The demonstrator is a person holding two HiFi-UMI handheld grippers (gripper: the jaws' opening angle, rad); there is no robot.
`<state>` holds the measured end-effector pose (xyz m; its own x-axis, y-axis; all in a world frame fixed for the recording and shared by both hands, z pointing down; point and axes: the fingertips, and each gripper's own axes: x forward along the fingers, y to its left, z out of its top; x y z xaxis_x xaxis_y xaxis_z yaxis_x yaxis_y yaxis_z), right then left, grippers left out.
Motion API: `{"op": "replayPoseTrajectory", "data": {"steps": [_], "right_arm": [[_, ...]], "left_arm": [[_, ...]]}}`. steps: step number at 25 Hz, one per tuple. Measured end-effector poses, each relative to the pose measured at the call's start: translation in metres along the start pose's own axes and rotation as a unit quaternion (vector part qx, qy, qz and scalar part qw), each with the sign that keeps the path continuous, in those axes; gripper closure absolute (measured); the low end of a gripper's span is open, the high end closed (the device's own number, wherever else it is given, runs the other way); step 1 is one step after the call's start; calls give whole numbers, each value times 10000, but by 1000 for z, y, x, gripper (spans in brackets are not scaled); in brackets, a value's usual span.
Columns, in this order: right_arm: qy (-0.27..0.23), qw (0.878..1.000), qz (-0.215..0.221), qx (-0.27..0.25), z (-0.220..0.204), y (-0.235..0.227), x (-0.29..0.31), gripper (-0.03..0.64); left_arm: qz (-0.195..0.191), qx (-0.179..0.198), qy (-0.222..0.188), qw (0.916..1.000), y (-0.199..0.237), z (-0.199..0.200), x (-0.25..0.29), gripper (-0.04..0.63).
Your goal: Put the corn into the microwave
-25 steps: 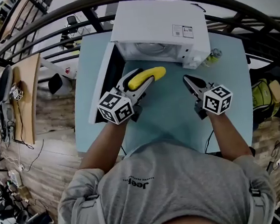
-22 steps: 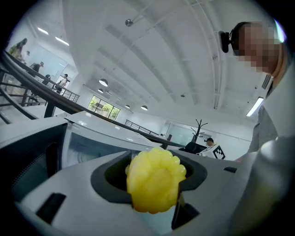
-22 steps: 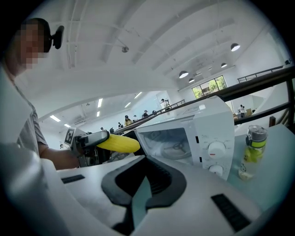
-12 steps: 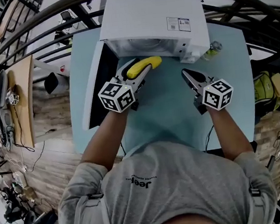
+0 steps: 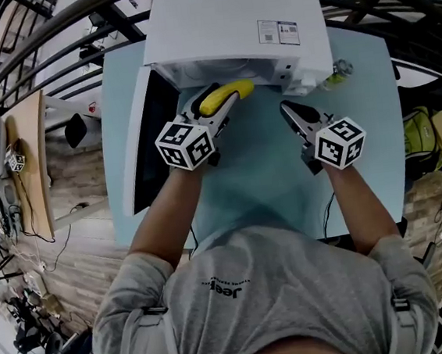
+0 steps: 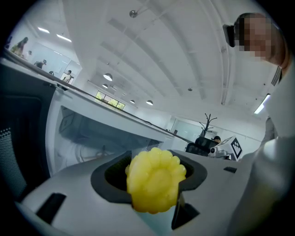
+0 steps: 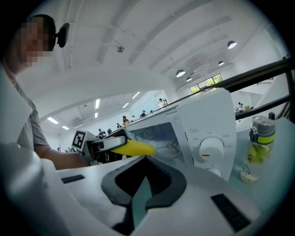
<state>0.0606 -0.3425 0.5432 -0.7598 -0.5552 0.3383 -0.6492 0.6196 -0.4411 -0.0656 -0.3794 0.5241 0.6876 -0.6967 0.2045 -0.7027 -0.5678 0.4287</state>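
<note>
Yellow corn [image 5: 228, 94] clamped in the left hand-held gripper [image 5: 220, 107] faces the microwave [image 5: 228, 22] cavity just ahead; ease it in level and deep, the empty right hand-held gripper [image 5: 286, 109] closed alongside.

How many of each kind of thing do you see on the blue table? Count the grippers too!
microwave: 1
corn: 1
bottle: 1
grippers: 2, the left gripper and the right gripper
Total: 5
</note>
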Motion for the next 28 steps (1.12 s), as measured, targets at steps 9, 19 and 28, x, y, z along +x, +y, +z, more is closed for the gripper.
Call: {"op": "replayPoseTrajectory", "data": {"steps": [9, 19, 28], "right_arm": [[98, 9998, 94, 114, -12, -4, 18, 598], [177, 9996, 97, 199, -21, -15, 26, 598], [105, 9998, 55, 174, -14, -23, 27, 598]], "left_arm": [[211, 87, -46, 9997, 27, 2, 24, 344], [432, 65, -16, 9990, 51, -6, 44, 344], [484, 233, 41, 9985, 57, -8, 59, 344]]}}
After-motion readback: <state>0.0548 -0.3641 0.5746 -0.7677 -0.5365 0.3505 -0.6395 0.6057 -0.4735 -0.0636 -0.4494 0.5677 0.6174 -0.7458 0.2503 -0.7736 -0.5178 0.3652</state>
